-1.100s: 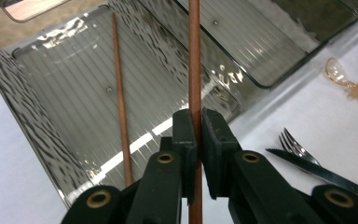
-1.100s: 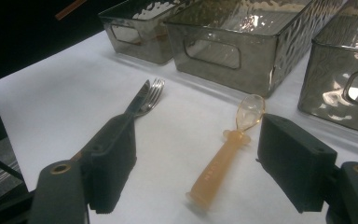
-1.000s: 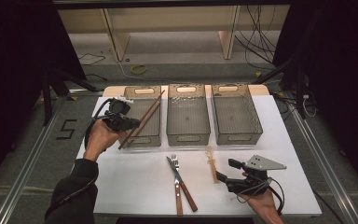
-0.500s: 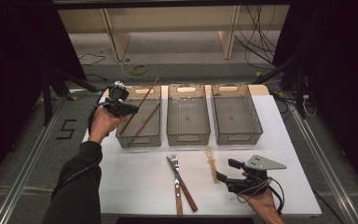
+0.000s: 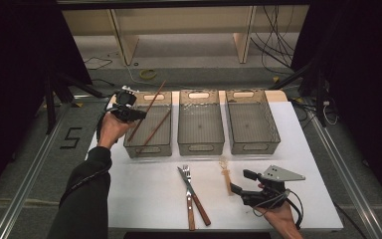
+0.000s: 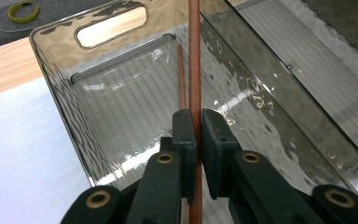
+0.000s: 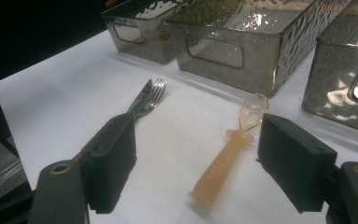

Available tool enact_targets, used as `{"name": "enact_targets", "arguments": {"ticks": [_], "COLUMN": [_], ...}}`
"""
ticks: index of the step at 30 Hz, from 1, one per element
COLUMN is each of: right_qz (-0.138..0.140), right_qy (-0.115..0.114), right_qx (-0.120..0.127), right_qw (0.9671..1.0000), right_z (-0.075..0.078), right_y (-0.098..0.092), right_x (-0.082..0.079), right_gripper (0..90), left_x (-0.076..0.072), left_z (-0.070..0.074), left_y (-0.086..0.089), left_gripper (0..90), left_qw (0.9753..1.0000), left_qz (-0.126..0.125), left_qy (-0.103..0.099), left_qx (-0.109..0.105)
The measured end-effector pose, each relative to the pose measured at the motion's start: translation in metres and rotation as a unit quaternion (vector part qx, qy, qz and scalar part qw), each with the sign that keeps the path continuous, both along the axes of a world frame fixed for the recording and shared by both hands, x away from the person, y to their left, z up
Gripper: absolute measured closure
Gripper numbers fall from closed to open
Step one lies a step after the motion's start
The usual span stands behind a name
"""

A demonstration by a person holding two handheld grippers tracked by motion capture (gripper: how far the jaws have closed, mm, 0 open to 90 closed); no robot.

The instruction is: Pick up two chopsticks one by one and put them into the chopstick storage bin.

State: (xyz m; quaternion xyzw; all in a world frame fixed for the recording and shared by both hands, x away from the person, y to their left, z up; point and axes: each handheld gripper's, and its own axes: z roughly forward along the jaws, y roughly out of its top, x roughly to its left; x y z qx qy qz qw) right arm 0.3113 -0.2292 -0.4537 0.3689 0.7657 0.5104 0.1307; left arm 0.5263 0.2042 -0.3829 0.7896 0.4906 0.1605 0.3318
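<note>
The left gripper (image 6: 195,126) has its jaws pressed onto a thin reddish-brown wooden chopstick (image 6: 194,56), which runs up between them and on past their tips, tilted over the open top of the left-hand smoky translucent plastic bin (image 6: 121,116); seen from above, the same left gripper (image 5: 135,114) sits at that bin's near-left rim with the held chopstick (image 5: 149,107) slanting up and away from the jaws, its far end above the bin's back edge. Just beside the held stick, on the side of the left jaw, a second reddish-brown chopstick (image 6: 182,77) lies inside the bin, resting slanted on its floor (image 5: 155,130). Beyond the jaws the bin's far wall shows an oval handle cut-out, and a yellow ring (image 6: 22,10) lies on the floor farther off. The right gripper (image 7: 198,154) has its jaws spread wide with nothing between them but an amber translucent plastic spoon (image 7: 228,149), which lies flat on the white bench (image 7: 51,102), bowl pointing away from the jaws, not touched by either. Outside the left jaw lie a steel fork (image 7: 154,95) and a steel knife with a wooden handle (image 7: 140,100), side by side. Ahead of the jaws stand the middle grey bin (image 7: 242,42) and the right-hand grey bin (image 7: 349,79)
</note>
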Motion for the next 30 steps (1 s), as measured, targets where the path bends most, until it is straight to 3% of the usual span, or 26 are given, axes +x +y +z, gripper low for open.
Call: {"name": "enact_targets", "arguments": {"ticks": [21,30], "right_qz": [-0.001,0.000], "right_qy": [-0.001,0.000], "right_qx": [0.001,0.000], "right_qw": [1.0000,1.0000], "right_z": [0.000,0.000], "right_y": [0.000,0.000], "right_x": [0.000,0.000], "right_gripper": [28.6,28.6], "left_x": [0.003,0.005], "left_z": [-0.029,-0.036], "left_y": [0.006,0.006], "left_gripper": [83.5,81.5], "left_qw": [0.9995,0.9983], "left_qz": [0.018,0.018], "left_qy": [0.026,0.056], "left_qx": [0.002,-0.001]}}
